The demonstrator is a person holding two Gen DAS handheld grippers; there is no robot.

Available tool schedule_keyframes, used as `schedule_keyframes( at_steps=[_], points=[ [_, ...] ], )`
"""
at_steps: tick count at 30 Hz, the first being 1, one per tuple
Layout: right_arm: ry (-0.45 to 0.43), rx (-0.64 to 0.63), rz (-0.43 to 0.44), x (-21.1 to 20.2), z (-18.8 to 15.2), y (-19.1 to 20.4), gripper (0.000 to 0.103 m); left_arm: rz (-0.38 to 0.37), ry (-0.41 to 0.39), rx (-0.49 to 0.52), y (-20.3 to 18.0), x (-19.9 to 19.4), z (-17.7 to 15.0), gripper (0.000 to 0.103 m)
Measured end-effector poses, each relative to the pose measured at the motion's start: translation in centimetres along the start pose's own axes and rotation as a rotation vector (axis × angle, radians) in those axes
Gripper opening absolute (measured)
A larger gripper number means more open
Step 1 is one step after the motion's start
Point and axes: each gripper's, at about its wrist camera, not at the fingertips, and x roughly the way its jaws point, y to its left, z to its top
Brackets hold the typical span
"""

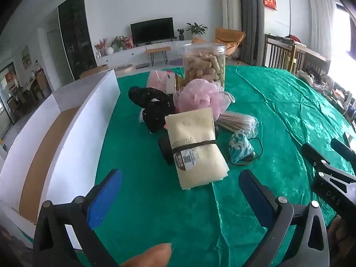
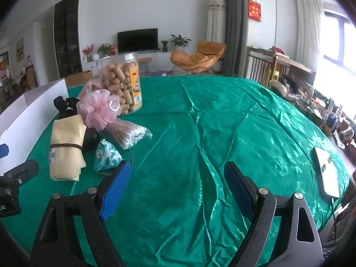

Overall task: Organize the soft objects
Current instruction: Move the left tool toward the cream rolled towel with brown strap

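Note:
A folded cream towel (image 1: 195,146) with a dark band lies on the green cloth, just ahead of my left gripper (image 1: 180,189), which is open and empty. Behind the towel are a pink bath pouf (image 1: 200,95), a black lace item (image 1: 153,106) and, to its right, a teal patterned pouch (image 1: 240,149). My right gripper (image 2: 178,184) stands open over bare cloth, with the towel (image 2: 66,146), pouf (image 2: 98,109) and pouch (image 2: 106,158) off to its left. The left view shows the right gripper (image 1: 322,149) at the right edge.
A white open box (image 1: 89,120) runs along the left of the pile. A clear jar of snacks (image 1: 204,64), a bag of thin sticks (image 1: 238,122) and a dark roll (image 1: 165,151) under the towel sit among the soft things. A phone (image 2: 327,173) lies far right.

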Motion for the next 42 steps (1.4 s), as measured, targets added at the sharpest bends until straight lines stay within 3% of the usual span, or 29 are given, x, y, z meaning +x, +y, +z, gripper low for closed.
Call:
schedule_keyframes(
  at_steps=[42],
  points=[
    [0.019,0.003,0.014,0.4,-0.2,0.2,0.088,0.006,0.115,-0.003,0.1,3.1,-1.4,0.103]
  ],
)
